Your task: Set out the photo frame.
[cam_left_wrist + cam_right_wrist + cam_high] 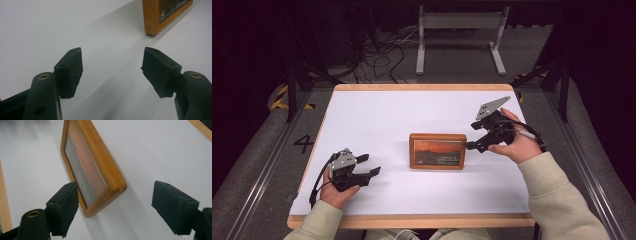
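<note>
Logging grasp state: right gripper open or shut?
Open. In the right gripper view the right gripper has its jaws spread wide, the wooden picture frame's corner between them, untouched.

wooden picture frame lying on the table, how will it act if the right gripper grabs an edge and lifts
The wooden picture frame looks rigid, so it should lift as one stiff piece rather than flex. Its smooth rounded rim may slip between the right gripper pads. The front looks glazed, so probably fragile if dropped. Lying flat on the white table, it would likely slide when pushed, not tip.

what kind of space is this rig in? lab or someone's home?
Most likely a lab or data-collection bay: a white-topped table with a wooden rim, metal floor rails beside it, loose cables on grey carpet behind, and dark surroundings.
</note>
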`<move>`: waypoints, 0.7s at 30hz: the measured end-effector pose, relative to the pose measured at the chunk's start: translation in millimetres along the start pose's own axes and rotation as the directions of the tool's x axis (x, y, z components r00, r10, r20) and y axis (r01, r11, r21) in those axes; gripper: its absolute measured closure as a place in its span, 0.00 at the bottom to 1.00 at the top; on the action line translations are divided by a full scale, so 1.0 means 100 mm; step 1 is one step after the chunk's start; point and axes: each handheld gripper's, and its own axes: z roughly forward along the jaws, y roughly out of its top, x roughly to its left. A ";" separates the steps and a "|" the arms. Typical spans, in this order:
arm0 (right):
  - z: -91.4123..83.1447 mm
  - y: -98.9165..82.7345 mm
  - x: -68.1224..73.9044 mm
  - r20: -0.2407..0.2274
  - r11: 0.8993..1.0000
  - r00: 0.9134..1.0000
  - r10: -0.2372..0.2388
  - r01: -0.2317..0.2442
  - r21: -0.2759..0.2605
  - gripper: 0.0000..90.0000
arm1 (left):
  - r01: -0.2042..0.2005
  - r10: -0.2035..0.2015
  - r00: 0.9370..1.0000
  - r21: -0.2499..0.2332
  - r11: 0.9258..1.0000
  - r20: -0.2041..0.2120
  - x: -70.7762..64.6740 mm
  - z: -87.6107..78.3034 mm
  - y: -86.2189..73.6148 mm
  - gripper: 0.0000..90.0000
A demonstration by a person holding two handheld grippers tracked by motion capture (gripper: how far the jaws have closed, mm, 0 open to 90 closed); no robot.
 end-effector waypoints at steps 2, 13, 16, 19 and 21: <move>-0.04 -0.04 0.01 0.006 1.000 1.000 0.007 -0.007 -0.006 0.24 | 0.001 -0.001 1.000 -0.003 1.000 0.003 0.00 0.01 0.01 0.37; -0.28 -0.34 0.03 0.030 0.987 0.990 0.140 -0.137 -0.079 0.24 | 0.022 -0.022 1.000 -0.016 1.000 0.002 0.01 0.02 0.02 0.33; -0.31 -0.40 0.05 0.048 0.985 0.987 0.152 -0.148 -0.090 0.24 | 0.023 -0.023 1.000 -0.013 1.000 0.006 0.01 0.02 0.03 0.33; -0.35 -0.49 0.07 0.060 0.978 0.982 0.177 -0.168 -0.125 0.24 | 0.025 -0.025 1.000 -0.018 1.000 0.000 0.01 0.01 0.03 0.33; -0.37 -0.55 0.10 0.070 0.972 0.978 0.196 -0.184 -0.148 0.24 | 0.024 -0.024 1.000 -0.016 1.000 0.000 0.01 0.01 0.03 0.33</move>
